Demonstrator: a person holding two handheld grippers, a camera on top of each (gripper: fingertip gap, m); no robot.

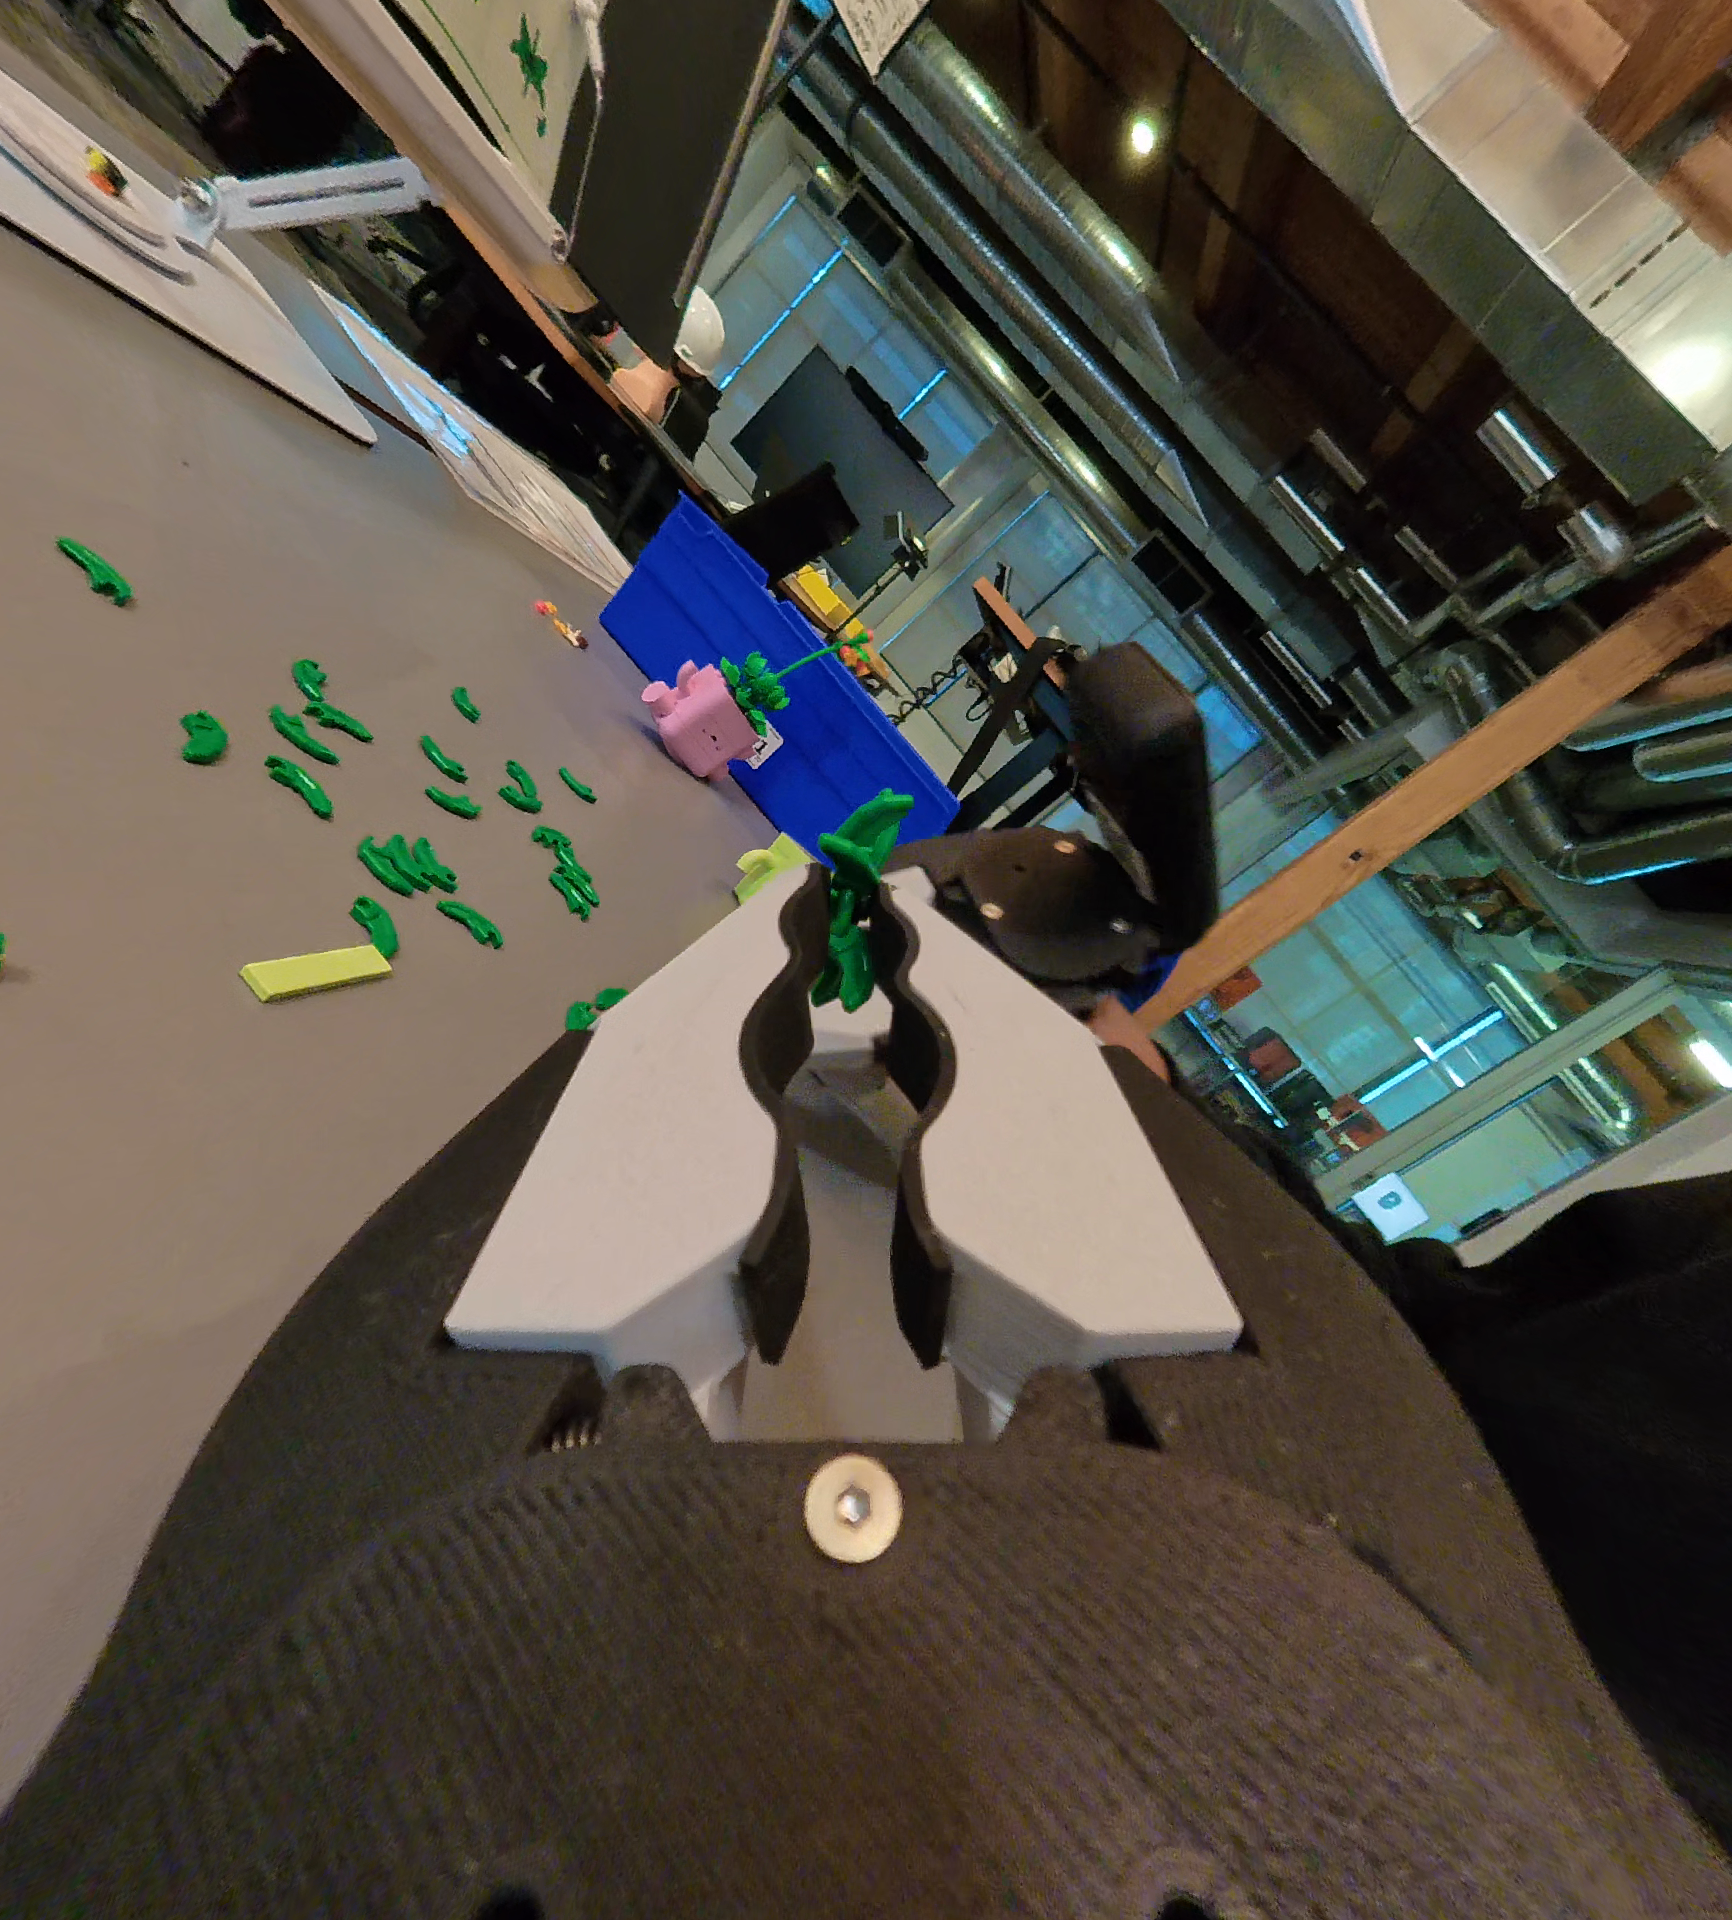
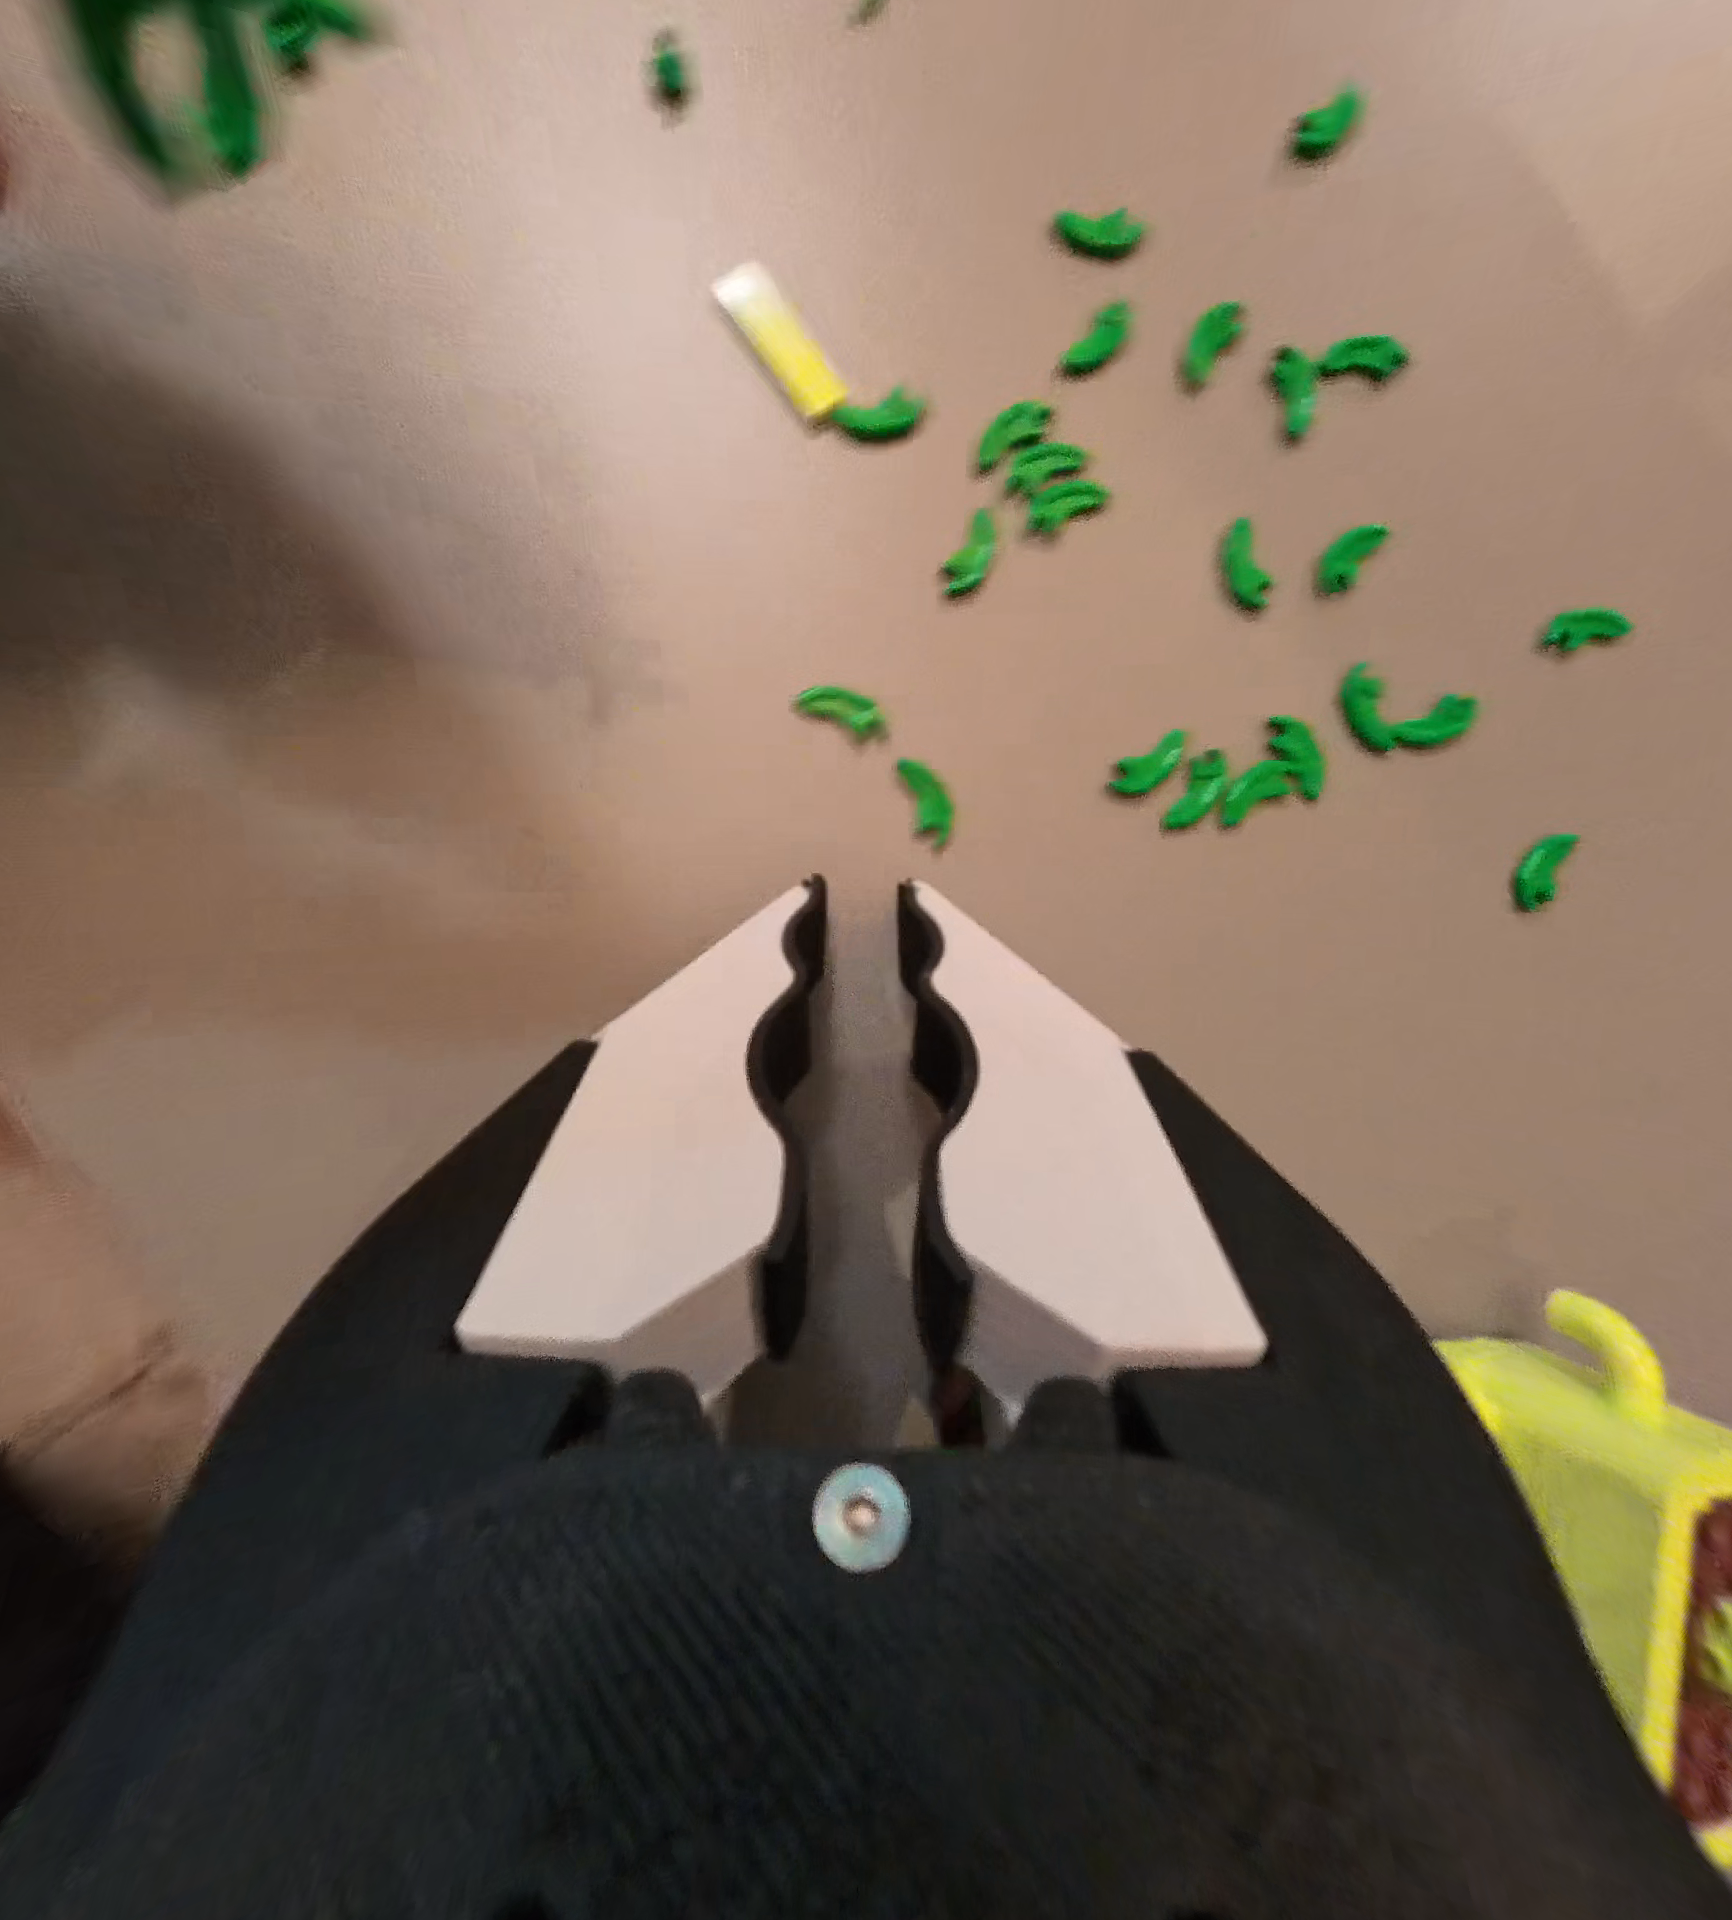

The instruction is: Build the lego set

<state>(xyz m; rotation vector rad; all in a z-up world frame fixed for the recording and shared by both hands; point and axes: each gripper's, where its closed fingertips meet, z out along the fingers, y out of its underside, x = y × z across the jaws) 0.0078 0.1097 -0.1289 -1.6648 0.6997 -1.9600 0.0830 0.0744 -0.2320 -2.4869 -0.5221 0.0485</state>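
My left gripper (image 1: 849, 883) is shut on a green leafy lego stem (image 1: 857, 904) and holds it above the grey table, tilted. My right gripper (image 2: 860, 885) is slightly open and empty, pointing down at the table. Several loose green leaf pieces (image 2: 1044, 478) lie scattered ahead of it; the nearest leaf (image 2: 926, 798) is just past its right fingertip. The leaf pieces also show in the left wrist view (image 1: 405, 862). A pale yellow flat tile (image 2: 781, 338) lies further out, also seen in the left wrist view (image 1: 316, 972). A pink lego pot with a green plant (image 1: 704, 719) stands on the table.
A blue bin (image 1: 789, 686) stands behind the pink pot. A yellow-green lego pot (image 2: 1662, 1558) lies at the lower right of the right wrist view. The other gripper's black body (image 1: 1101, 831) shows past my left fingers. White boards (image 1: 114, 239) lie at the far left. From the right gripper's tips to the pale yellow flat tile (image 2: 781, 338) is close to 11 cm. My left wrist view (image 1: 309, 972) looks at it from another angle.
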